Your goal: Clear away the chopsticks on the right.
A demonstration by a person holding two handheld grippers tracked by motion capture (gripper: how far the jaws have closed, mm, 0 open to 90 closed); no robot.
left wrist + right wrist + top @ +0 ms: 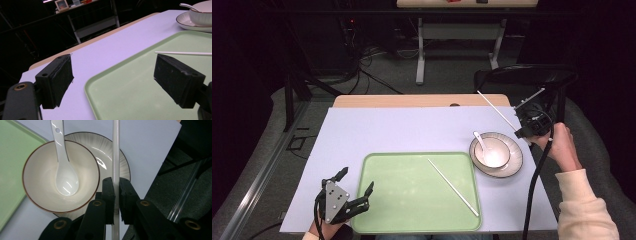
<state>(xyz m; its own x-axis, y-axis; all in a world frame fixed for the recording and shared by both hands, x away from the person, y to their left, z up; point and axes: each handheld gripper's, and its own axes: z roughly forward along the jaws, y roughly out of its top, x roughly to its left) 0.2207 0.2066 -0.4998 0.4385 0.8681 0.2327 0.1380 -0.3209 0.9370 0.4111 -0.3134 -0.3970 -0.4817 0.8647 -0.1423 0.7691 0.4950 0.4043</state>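
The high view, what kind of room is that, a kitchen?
Probably not a kitchen: it looks like a lab or workroom set up for recording. The table wears a plain sheet, tangled cables lie on the floor behind, and another desk stands in the dark. The bowl and green tray look staged.

Dark, dimly lit room. A wooden bench [362, 100] under a pale lilac sheet [387, 130] stands on grey floor [447, 80]. Beyond it, a second table [462, 30] on white legs, with cables [367, 57] trailing beside it. A black chair [522, 75] stands at the far right corner.
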